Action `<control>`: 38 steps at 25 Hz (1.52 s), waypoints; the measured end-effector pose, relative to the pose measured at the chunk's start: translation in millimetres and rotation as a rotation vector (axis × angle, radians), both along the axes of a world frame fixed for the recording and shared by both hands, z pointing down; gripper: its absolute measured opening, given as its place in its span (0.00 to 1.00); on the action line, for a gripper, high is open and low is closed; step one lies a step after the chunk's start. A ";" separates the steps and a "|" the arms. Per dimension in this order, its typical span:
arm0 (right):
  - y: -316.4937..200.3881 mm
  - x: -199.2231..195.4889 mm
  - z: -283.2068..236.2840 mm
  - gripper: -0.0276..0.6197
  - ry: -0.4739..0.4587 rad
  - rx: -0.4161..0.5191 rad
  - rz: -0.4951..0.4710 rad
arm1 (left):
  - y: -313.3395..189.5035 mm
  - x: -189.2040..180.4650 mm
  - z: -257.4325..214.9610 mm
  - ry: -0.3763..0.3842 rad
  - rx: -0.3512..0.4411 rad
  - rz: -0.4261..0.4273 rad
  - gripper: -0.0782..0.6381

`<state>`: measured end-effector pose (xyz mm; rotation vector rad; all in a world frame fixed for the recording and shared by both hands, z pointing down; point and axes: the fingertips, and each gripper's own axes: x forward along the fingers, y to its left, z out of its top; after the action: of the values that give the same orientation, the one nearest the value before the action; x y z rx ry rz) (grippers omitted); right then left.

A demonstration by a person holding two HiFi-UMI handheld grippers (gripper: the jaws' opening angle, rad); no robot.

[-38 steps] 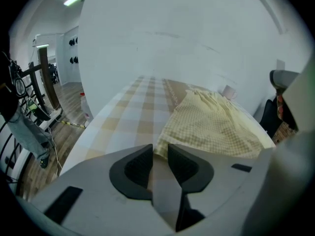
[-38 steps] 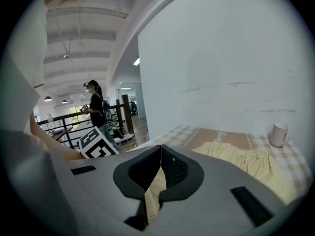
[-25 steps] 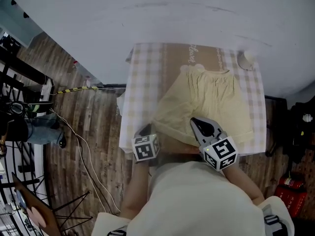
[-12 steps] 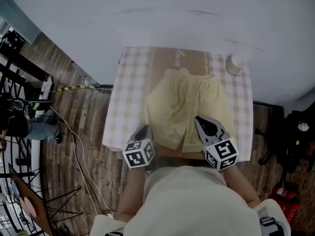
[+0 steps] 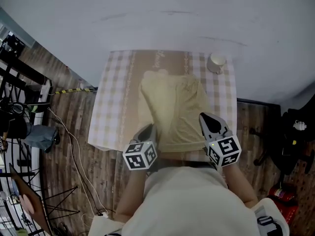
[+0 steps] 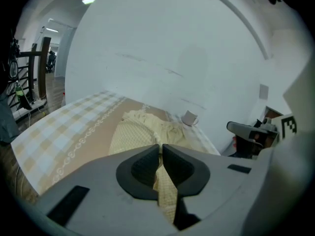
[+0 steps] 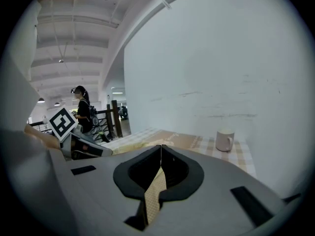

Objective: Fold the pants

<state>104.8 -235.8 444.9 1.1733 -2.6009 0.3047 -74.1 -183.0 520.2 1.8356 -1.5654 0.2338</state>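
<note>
The pale yellow pants (image 5: 172, 107) lie lengthwise in the middle of the checked table (image 5: 113, 107), waistband at the far end. My left gripper (image 5: 149, 129) is at their near left corner, shut on a strip of the yellow fabric (image 6: 165, 188). My right gripper (image 5: 206, 118) is at the near right corner, shut on the fabric (image 7: 156, 188) as well. In the left gripper view (image 6: 161, 147) the pants (image 6: 140, 132) stretch away ahead of the jaws. The right gripper view (image 7: 160, 149) looks across the table top.
A white cup (image 5: 216, 62) stands at the table's far right corner, also visible as the cup (image 6: 189, 118) and the cup (image 7: 225, 139). A white wall runs behind the table. Cables and dark stands crowd the wooden floor (image 5: 64, 132) at the left. A person (image 7: 81, 109) stands far off.
Both grippers have shifted to the right along the table's near edge with the pants' near edge held. The pants now lie narrower and straighter than a second ago.
</note>
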 end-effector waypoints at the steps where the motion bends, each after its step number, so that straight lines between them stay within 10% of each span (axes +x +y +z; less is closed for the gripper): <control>1: -1.0 8.9 0.9 0.04 0.001 -0.003 -0.001 | -0.5 11.2 -0.7 0.001 0.002 0.003 0.14; 23: -5.7 111.5 37.7 0.04 0.056 -0.069 -0.068 | 7.5 218.2 10.3 0.059 -0.014 0.237 0.14; 38: -10.8 129.1 49.3 0.04 0.057 -0.091 -0.053 | 48.8 299.3 63.7 0.010 -0.193 0.587 0.14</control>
<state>233.9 -246.5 494.2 1.0649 -2.5361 0.3697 225.2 -134.2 583.9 2.0880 -0.9221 0.6168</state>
